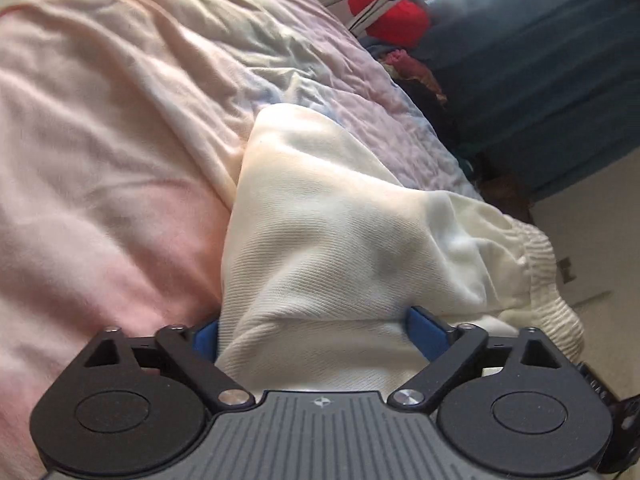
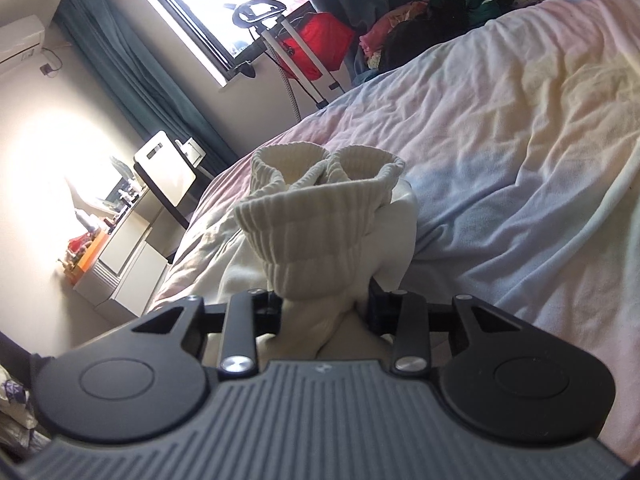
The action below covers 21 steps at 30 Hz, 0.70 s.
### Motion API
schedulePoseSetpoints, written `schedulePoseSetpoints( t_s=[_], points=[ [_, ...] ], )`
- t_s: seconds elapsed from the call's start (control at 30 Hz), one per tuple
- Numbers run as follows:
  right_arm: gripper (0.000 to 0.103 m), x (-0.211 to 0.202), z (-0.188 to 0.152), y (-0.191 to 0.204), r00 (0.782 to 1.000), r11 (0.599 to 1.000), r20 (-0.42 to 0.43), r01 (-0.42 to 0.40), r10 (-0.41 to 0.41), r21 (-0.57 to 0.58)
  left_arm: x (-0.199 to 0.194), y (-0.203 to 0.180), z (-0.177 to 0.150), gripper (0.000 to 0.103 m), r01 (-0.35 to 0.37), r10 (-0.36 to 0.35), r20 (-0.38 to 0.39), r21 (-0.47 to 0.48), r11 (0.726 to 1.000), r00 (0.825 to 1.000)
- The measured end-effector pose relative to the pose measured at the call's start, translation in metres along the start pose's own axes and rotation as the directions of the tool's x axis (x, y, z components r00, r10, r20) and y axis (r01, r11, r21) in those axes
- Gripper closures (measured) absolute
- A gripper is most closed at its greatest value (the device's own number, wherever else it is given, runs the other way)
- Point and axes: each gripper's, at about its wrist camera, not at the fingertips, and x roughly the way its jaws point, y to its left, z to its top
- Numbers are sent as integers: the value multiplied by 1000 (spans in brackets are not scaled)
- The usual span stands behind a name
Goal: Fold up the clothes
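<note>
The cream garment point(image 1: 320, 240) is soft, light knit that sags freely; take hold at hems or ribbed cuffs point(image 2: 320, 200). It lies on the bed point(image 1: 100, 160), running toward 1 o'clock from the left gripper point(image 1: 316, 336), whose fingers are clamped on its body fabric. The right gripper point(image 2: 324, 304) is pinched on the bunched cuff end.

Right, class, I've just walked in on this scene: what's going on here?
A person is folding a cream garment on a bed, with a handheld gripper in each hand. The left gripper has plain fabric bunched between its fingers. The right gripper is closed on the end with the ribbed cuffs. The garment is gathered, not yet folded flat.
</note>
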Motion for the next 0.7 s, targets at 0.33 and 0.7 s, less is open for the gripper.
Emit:
schedulePoseSetpoints(
  t_s=[0.33, 0.7],
  points=[
    [68, -37, 12, 35, 991, 995, 98, -88, 93, -56, -71, -46, -5, 78, 30, -61, 248, 130, 991, 967],
    [69, -114, 126, -19, 949, 989, 295, -133, 108, 63, -44, -249, 56, 79, 173, -277, 270, 354, 919, 922]
  ],
)
